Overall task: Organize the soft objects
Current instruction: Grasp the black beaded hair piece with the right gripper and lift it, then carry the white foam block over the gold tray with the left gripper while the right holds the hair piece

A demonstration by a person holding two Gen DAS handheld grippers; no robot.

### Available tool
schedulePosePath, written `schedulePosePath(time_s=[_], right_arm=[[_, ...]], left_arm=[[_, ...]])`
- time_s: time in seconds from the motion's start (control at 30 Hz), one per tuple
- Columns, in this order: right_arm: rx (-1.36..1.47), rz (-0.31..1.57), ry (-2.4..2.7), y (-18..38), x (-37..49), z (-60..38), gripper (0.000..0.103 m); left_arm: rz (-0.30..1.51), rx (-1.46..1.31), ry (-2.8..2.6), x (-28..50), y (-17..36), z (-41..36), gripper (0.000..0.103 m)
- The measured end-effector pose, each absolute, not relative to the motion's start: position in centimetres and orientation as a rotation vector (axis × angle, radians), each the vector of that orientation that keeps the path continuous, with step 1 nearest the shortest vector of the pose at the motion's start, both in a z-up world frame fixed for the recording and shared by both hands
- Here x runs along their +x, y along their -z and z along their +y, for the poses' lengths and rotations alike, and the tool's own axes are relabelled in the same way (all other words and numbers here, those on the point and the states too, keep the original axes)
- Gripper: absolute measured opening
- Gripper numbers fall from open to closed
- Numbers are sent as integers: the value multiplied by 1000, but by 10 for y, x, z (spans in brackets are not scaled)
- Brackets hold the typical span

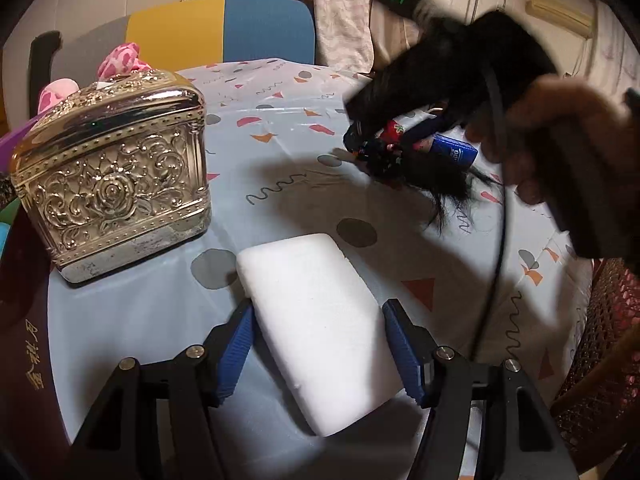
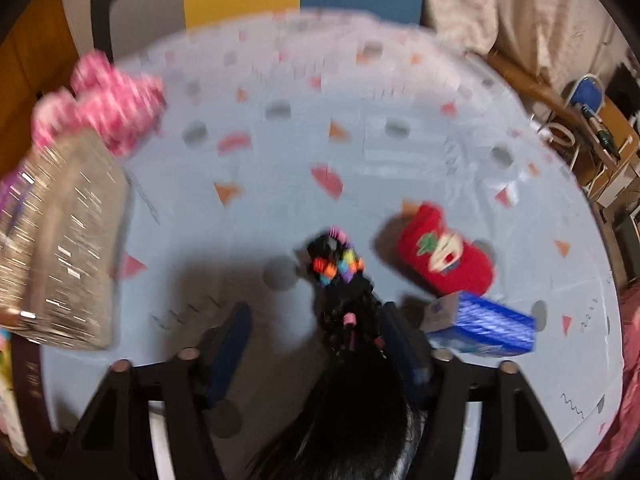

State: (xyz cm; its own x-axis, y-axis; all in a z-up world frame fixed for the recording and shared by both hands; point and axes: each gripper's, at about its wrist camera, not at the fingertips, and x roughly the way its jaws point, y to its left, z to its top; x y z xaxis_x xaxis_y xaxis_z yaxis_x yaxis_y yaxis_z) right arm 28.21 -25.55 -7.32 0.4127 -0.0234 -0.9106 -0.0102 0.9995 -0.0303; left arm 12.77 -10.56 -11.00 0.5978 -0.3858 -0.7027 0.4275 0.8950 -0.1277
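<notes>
At lower centre of the left view, the left gripper (image 1: 318, 354) straddles a white foam block (image 1: 320, 328), fingers apart, needing a gentle squeeze, while the right gripper (image 2: 316, 344), jaws spread, loosely carries a black beaded hairpiece (image 2: 344, 304).

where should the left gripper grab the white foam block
Across its two long side faces near the close end, coming in low along its length. The white foam block lies flat, lengthwise between the open left gripper, whose blue pads already flank it.
</notes>
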Motion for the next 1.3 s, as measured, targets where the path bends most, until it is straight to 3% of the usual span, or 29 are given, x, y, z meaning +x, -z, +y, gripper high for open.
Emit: schedulePosePath(time_s=[0.03, 0.07, 0.1, 0.17, 0.33, 0.7, 1.0, 1.3], right_arm=[[-59, 1174, 34, 81, 283, -255, 49], [-97, 1192, 74, 86, 280, -255, 32], [-104, 1191, 78, 87, 276, -255, 23], [-30, 1202, -25, 84, 261, -255, 17], [36, 1309, -249, 106, 229, -237, 19], [16, 1273, -256, 108, 232, -237, 22], [-106, 1220, -266, 114, 237, -222, 22], [-186, 1186, -263, 118, 231, -209, 22]], left_arm=[[802, 52, 476, 128, 110, -105, 66], [803, 49, 478, 128, 110, -105, 66], [802, 44, 481, 128, 111, -104, 66], [798, 41, 483, 128, 111, -103, 66], [794, 36, 484, 125, 111, -100, 66], [801, 45, 472, 116, 109, -100, 65], [867, 0, 459, 118, 103, -91, 59], [829, -60, 470, 98, 63, -74, 59]])
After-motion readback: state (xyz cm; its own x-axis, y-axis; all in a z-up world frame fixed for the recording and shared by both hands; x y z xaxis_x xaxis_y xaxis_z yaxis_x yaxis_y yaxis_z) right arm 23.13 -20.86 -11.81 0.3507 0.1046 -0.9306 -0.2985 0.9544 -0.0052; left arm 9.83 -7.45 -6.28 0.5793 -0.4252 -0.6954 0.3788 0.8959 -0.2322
